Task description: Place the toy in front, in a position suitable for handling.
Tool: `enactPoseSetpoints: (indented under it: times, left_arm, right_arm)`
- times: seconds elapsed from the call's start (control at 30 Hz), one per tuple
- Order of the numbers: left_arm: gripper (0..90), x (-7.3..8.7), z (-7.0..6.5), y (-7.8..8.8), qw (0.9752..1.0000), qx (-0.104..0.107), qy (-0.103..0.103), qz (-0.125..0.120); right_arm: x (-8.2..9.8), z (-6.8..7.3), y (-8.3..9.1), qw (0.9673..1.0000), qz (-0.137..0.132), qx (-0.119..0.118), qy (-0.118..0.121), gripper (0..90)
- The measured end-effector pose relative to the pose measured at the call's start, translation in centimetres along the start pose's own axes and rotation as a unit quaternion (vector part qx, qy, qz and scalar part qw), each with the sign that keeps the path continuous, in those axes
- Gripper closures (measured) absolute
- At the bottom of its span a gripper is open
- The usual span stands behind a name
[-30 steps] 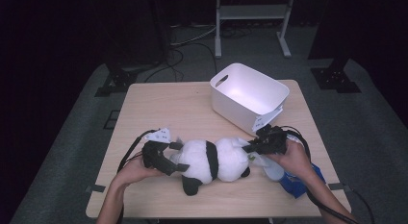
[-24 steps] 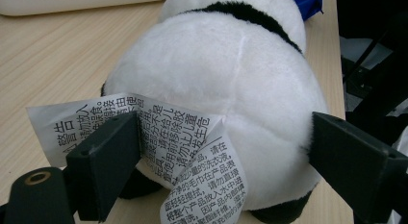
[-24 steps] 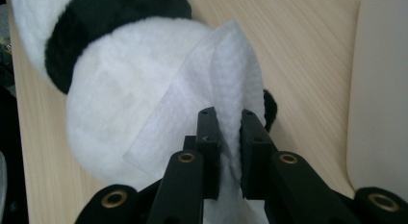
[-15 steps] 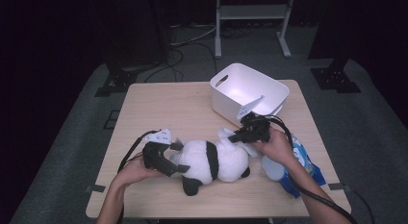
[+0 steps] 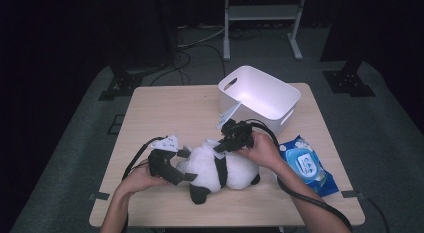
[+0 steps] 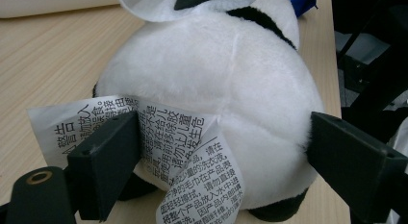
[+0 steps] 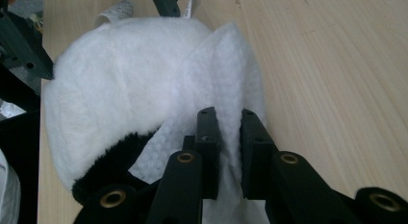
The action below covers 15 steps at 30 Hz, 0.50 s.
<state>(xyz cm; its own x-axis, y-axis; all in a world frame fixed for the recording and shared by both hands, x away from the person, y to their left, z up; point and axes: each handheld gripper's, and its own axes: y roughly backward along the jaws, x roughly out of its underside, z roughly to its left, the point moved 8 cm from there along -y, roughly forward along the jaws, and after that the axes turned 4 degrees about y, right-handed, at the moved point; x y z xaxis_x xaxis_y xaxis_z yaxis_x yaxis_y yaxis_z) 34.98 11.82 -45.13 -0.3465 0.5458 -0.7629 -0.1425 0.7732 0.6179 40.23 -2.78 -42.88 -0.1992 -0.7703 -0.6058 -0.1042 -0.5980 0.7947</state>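
Panda held at both ends, mid-table.
Left gripper (image 5: 186, 169) clamps wide around the plush panda (image 5: 220, 168)'s rump; right gripper (image 7: 226, 152) pinches a white wipe (image 7: 226, 75) against its back, apparently; white bin (image 5: 260, 95) and wipes pack (image 5: 305, 165) lie beyond.

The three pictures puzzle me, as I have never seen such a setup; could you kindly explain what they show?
A person at a wooden table holds a two-jaw gripper in each hand. One picture looks down from above; the other two come from cameras riding on each gripper. On the table lie a plush panda, a white bin and a blue pack of wipes. The left gripper has its jaws spread around the panda's rear, by its printed tags. The right gripper pinches a white wipe draped over the panda.
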Motion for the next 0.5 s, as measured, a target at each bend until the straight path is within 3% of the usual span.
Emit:
enactPoseSetpoints:
  times: [0.23,0.5]
  left_arm:
    - [10.2,0.3,-0.2,0.2,0.9999,0.005,0.007,0.014]
    - [15.0,0.3,-1.0,-0.4,0.9992,0.036,-0.001,0.016]
  right_arm:
    - [1.1,0.7,0.8,0.9998,-0.011,-0.013,-0.013,81.0]
    - [2.1,1.8,2.1,0.9998,-0.01,-0.015,-0.009,80.9]
